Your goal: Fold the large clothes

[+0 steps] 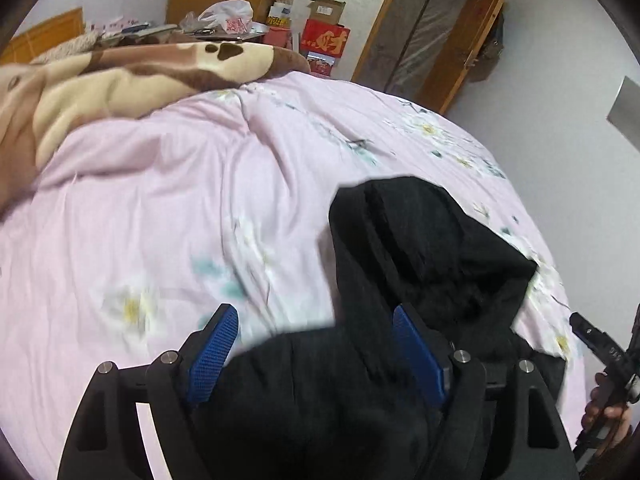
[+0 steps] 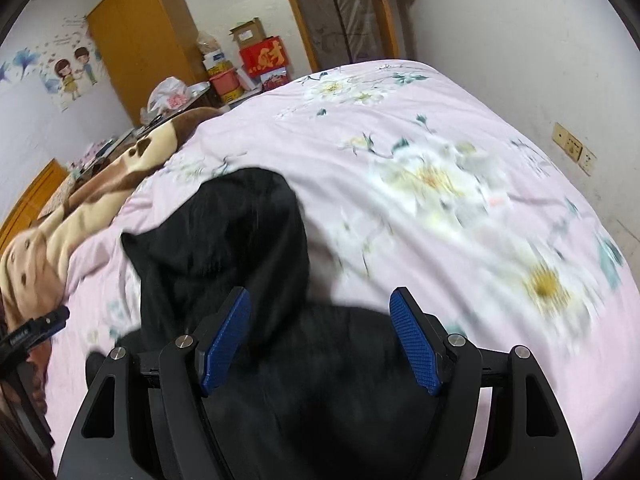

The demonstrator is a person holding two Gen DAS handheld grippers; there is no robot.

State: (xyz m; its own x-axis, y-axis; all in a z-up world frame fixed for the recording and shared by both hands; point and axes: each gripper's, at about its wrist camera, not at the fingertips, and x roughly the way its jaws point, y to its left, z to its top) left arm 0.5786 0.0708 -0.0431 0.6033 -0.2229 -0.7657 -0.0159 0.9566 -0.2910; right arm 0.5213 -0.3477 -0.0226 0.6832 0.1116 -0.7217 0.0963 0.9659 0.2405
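- Fleece blanket [image 1: 120, 76], brown and cream, lies bunched at the bed's far left, clear of our folding space.
- Our left gripper [image 1: 316, 344] and right gripper [image 2: 320, 332] both gape wide, holding nothing.
- We judge the black garment [image 1: 420, 248] was let go to settle on the pink floral bed [image 2: 440, 128].
- A wardrobe [image 2: 136, 40], boxes [image 2: 264, 56] and a door stand beyond.

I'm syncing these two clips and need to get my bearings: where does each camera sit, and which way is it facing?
Left wrist: on the left gripper, looking down and forward over the black garment on the pink bedspread; its jaws are open, and the right hand shows at the edge.
Right wrist: on the right gripper, jaws open, same downward slant.
Shared: garment, bedspread, brown blanket, red box.
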